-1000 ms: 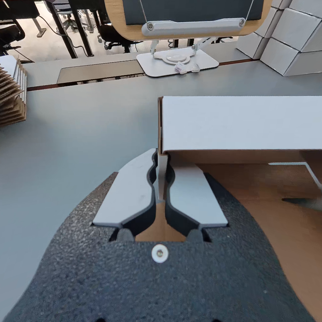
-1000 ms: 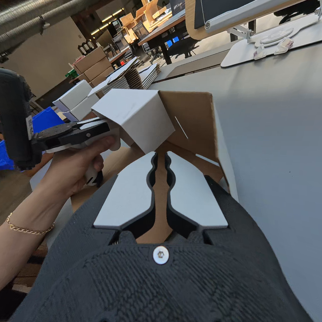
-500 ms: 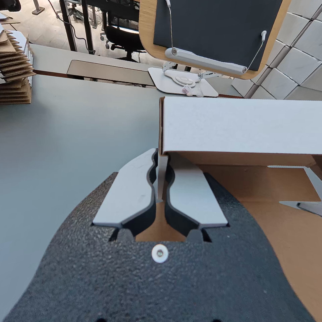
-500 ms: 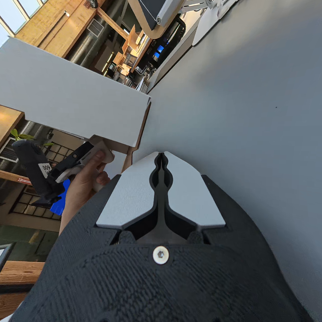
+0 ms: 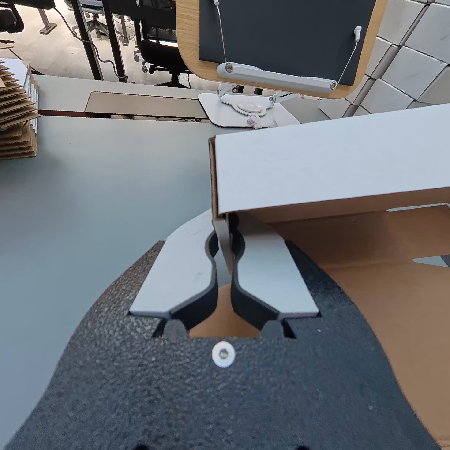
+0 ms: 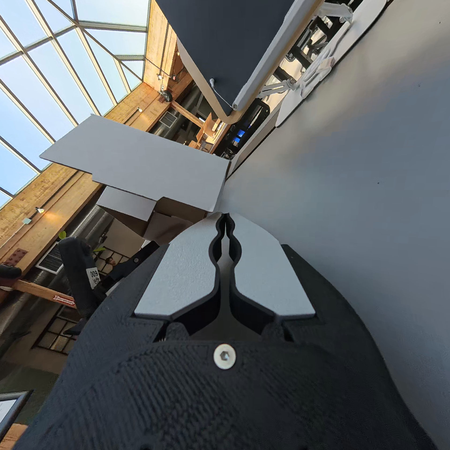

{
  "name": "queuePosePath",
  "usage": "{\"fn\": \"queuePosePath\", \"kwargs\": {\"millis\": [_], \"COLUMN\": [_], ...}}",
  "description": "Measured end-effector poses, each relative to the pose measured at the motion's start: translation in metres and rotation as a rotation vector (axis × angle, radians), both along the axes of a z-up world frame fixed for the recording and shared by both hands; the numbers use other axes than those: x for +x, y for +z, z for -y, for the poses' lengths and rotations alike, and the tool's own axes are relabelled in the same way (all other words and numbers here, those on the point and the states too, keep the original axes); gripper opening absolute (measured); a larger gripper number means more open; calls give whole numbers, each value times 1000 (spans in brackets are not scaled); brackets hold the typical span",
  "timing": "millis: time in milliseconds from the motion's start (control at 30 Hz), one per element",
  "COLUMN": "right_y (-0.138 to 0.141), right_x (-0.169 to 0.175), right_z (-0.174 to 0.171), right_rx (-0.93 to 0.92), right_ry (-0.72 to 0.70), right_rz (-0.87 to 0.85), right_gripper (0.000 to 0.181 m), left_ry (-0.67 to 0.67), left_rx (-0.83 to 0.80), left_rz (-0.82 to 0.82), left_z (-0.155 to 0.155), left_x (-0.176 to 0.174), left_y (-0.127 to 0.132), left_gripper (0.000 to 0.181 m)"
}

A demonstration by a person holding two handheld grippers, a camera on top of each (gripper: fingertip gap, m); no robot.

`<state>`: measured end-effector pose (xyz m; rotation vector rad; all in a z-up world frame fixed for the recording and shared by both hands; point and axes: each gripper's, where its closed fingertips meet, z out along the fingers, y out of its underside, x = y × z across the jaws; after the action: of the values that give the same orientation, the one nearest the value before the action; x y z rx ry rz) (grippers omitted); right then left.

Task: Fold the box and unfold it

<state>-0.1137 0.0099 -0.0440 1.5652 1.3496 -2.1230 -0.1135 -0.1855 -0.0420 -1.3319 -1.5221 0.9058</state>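
The box (image 5: 328, 175) is a corrugated cardboard mailer, white on its outer faces and plain brown inside, only partly formed. In the left wrist view one long white panel stands raised and tilted over the brown inner floor, which spreads flat to the right above the grey table (image 5: 97, 194). A narrow end flap hangs down from the raised panel's near left corner.

The left gripper (image 5: 225, 233) has its jaws nearly together, pinching that thin flap edgewise between them.

In the right wrist view, rolled steeply so the table (image 6: 353, 194) runs up the right side, the box (image 6: 146, 160) shows as a broad white panel with a notched edge, brown folds tucked beneath it. The right gripper (image 6: 226, 219) has its jaws pressed together at the tips, holding nothing, just beside the box's lower corner; whether they touch it cannot be told.

Beyond the box stand a wood-rimmed dark board on a white stand (image 5: 280, 36), a stack of flat cardboard blanks (image 5: 17, 117) at left, and stacked white boxes (image 5: 418, 60) at right.
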Motion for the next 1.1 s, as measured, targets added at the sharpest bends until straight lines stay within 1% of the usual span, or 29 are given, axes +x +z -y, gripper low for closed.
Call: {"fn": "queuePosePath", "kwargs": {"millis": [33,133,200,300,500,667,767,800,900,933,1000,1100], "right_y": [0,4,9,10,11,14,15,15,22,20,16,11], "right_x": [0,-2,-3,-4,-6,-3,-2,-1,2,2,0,-1], "right_z": [-1,-8,-10,-15,-25,-26,-27,-26,-28,-29,-30,-32], "right_rx": [25,190,254,330,377,476,574,569,447,473,592,660], "right_ry": [-1,-20,-20,-18,-93,-109,-154,-163,-155,-155,-154,-98], "right_rz": [-15,-139,-202,-246,-259,-324,-370,-367,-347,-358,-390,-373], "right_gripper": [0,0,0,0,0,0,0,0,0,0,0,0], "left_ry": [-2,-17,-33,-49,-78,-83,-88,-86,-87,-88,-89,-91], "left_rx": [-15,-81,-108,-171,-276,-287,-275,-266,-263,-263,-288,-326], "left_rz": [4,18,27,36,37,36,46,51,52,47,45,31], "left_z": [-2,-6,-9,-14,-24,-26,-27,-28,-29,-30,-32,-33], "left_x": [0,0,0,-1,-1,-1,-1,-1,-1,0,0,0], "left_y": [-1,-5,-7,-11,-15,-15,-18,-19,-20,-19,-17,-17], "left_gripper": [7,7,7,8,10,11,11,10,10,10,10,10]}}
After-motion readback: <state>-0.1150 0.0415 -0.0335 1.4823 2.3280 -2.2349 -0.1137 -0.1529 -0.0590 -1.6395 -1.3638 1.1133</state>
